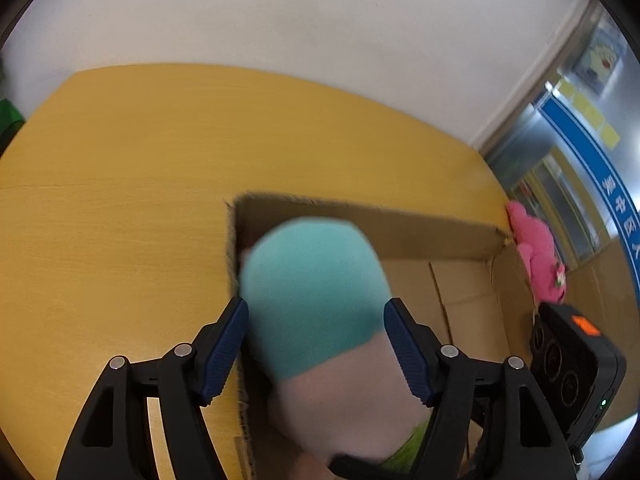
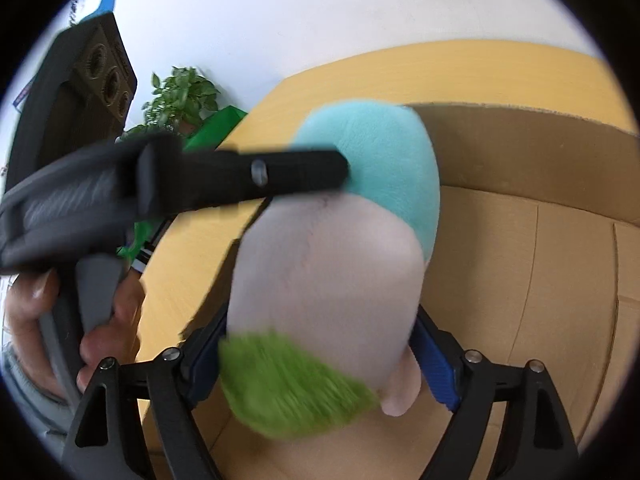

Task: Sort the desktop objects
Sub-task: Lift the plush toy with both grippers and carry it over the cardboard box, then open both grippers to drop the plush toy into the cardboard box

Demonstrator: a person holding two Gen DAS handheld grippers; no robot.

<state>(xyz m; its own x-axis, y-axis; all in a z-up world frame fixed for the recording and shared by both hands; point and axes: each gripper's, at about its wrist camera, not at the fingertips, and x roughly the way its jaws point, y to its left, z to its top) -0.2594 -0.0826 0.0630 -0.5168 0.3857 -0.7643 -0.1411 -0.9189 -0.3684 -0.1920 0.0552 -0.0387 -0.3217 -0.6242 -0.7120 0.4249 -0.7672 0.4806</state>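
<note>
A plush toy with a teal end, a pale pink body and a green tuft hangs over an open cardboard box. My left gripper stands around its teal end, jaws wide, and the blue pads seem to touch its sides. My right gripper is shut on the toy's pink body near the tuft. In the right wrist view the left gripper's finger presses the teal end. The box floor below is bare.
The box sits on a yellow wooden table by a white wall. A pink plush lies past the box's far right corner. A potted plant and something green stand beyond the table's left end.
</note>
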